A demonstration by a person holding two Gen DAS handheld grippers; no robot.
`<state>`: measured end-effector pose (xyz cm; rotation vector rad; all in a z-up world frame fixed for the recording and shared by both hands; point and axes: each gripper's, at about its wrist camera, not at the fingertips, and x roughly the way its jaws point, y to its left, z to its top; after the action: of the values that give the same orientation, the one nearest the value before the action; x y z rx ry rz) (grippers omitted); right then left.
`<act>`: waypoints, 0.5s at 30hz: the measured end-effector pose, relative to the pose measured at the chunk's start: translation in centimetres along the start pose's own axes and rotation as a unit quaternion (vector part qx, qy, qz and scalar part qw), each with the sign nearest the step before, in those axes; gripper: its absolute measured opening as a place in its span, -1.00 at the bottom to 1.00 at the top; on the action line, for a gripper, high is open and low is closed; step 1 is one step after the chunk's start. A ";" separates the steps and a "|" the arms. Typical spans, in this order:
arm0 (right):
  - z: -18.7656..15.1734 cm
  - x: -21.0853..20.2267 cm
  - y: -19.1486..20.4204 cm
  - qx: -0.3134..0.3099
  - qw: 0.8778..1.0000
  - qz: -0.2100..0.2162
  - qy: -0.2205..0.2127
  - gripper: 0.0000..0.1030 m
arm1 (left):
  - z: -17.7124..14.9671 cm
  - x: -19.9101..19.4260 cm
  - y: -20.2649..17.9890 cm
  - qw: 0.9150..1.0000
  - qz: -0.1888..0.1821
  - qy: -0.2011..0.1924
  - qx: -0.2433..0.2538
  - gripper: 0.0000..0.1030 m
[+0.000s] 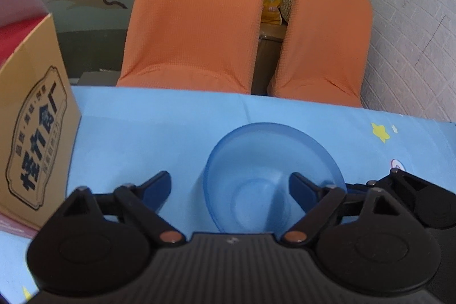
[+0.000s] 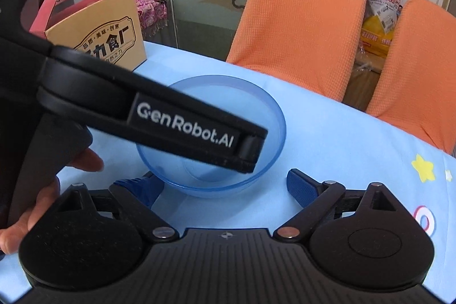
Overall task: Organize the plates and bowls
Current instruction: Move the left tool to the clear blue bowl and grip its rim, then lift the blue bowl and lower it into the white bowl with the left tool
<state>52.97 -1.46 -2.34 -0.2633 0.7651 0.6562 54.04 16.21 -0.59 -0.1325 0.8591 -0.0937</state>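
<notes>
A translucent blue bowl (image 1: 272, 175) sits upright on the table (image 1: 159, 127), which is covered in a light blue cloth with star prints. The left hand-held gripper (image 1: 229, 190) has its jaws spread wide — the right finger (image 1: 302, 191) reaches inside the bowl over the rim, the left finger stands outside it on the cloth, so the near left wall of the bowl lies between them without being clamped. The bowl's near edge is cut off behind the gripper body.

In the right wrist view the same bowl (image 2: 256, 104) lies just ahead of the right hand-held gripper (image 2: 222, 184), whose jaws are also wide apart and hold nothing. The black arm of the left gripper crosses the bowl and hides much of its interior; whether it touches the inner wall cannot be made out. A brown printed carton (image 2: 114, 39) stands at the table's far left, and two orange-covered chairs (image 2: 299, 27) sit beyond the far edge — both cropped.
</notes>
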 end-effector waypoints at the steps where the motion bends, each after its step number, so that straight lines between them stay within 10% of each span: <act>1: 0.0 0.0 0.0 -0.005 1.000 0.005 -0.005 0.44 | -0.1 -0.1 -0.2 1.000 0.010 -0.002 0.015 -0.11; 3: 0.2 -0.1 0.1 -0.012 1.000 0.014 -0.015 0.23 | -0.2 -0.2 -0.5 0.999 0.010 -0.003 0.036 -0.44; 15: 1.2 -4.0 1.4 -0.054 0.998 -0.005 -0.036 0.02 | -1.1 -5.9 -1.5 0.999 -0.037 -0.024 0.008 -0.47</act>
<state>50.64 -1.63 1.37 -0.3395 0.6610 0.6951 49.28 15.41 3.33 -0.1514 0.8059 -0.1670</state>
